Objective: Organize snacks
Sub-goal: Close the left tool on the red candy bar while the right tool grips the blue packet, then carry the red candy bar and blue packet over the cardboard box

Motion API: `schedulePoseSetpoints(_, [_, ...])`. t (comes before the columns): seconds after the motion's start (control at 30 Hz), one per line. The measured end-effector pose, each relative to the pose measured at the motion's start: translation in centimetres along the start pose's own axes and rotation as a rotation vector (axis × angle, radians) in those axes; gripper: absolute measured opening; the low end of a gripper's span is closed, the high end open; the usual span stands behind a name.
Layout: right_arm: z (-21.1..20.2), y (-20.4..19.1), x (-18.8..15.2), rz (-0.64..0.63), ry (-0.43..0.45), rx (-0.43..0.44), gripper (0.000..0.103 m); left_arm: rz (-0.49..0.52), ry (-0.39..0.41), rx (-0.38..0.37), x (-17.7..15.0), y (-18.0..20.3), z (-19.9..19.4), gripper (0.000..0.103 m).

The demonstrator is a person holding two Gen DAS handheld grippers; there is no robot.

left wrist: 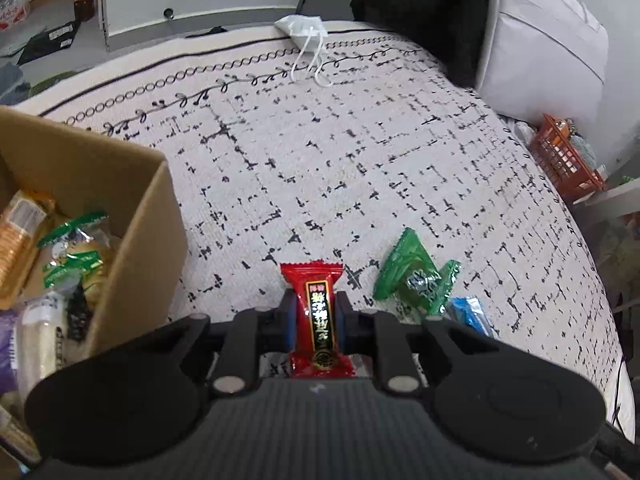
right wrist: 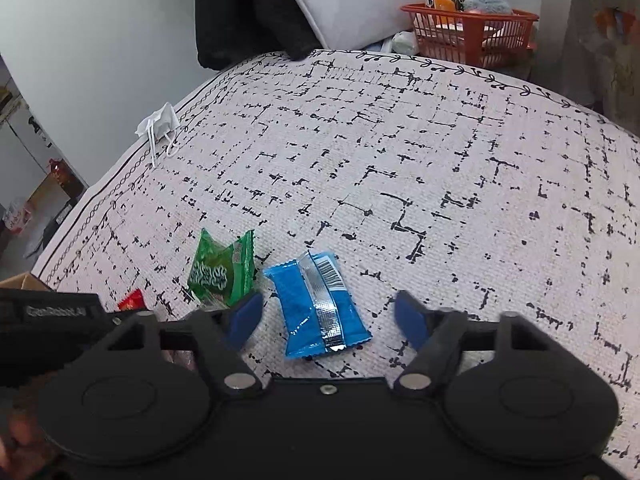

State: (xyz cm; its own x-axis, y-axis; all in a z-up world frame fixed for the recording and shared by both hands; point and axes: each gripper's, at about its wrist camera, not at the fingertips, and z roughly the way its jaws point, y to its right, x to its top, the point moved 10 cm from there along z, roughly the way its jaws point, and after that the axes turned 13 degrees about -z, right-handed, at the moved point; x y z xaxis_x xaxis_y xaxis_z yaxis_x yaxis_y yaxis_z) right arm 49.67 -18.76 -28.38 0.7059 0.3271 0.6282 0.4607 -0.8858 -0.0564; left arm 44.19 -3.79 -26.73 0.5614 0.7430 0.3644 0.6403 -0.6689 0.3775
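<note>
My left gripper (left wrist: 316,312) is shut on a red snack packet (left wrist: 318,320) with a black label, pinched between the blue pads just above the patterned cloth. To its left stands a cardboard box (left wrist: 136,240) holding several wrapped snacks. A green packet (left wrist: 414,276) and a blue packet (left wrist: 470,314) lie to the right of the red one. In the right wrist view the blue packet (right wrist: 320,304) lies seam-up between the spread fingers of my right gripper (right wrist: 328,320), whose pads do not touch it. The green packet (right wrist: 224,272) sits just beyond the left fingertip (right wrist: 244,316).
A white face mask (left wrist: 304,30) lies at the cloth's far edge. An orange basket (right wrist: 468,34) with small items stands beyond the far corner, beside white bedding (left wrist: 544,40). A dark garment (right wrist: 248,12) hangs at the back. The patterned cloth (right wrist: 400,160) stretches bare ahead.
</note>
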Motion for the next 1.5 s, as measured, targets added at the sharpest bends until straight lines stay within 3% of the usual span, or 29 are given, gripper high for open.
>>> schedulePoseSetpoints(0.07, [-0.2,0.0,-0.1,-0.017,-0.012,0.007,0.043,0.024,0.002,-0.008,-0.1,0.2,-0.6,0.018])
schedulePoseSetpoints(0.3, [-1.4,-0.3,-0.5,0.01,-0.02,0.06,0.036,0.053,-0.011,-0.041,-0.8,0.5,-2.7,0.018])
schedulePoseSetpoints(0.7, [-5.5,-1.8,1.0,0.006,0.048,0.117,0.034,0.095,0.021,-0.098,-1.0,0.3,-7.4,0.018])
schedulePoseSetpoints(1.5, [-12.6,-4.8,2.9,-0.001,0.192,0.189,0.034,0.105,0.084,-0.13,-0.7,-1.3,-14.4,0.018])
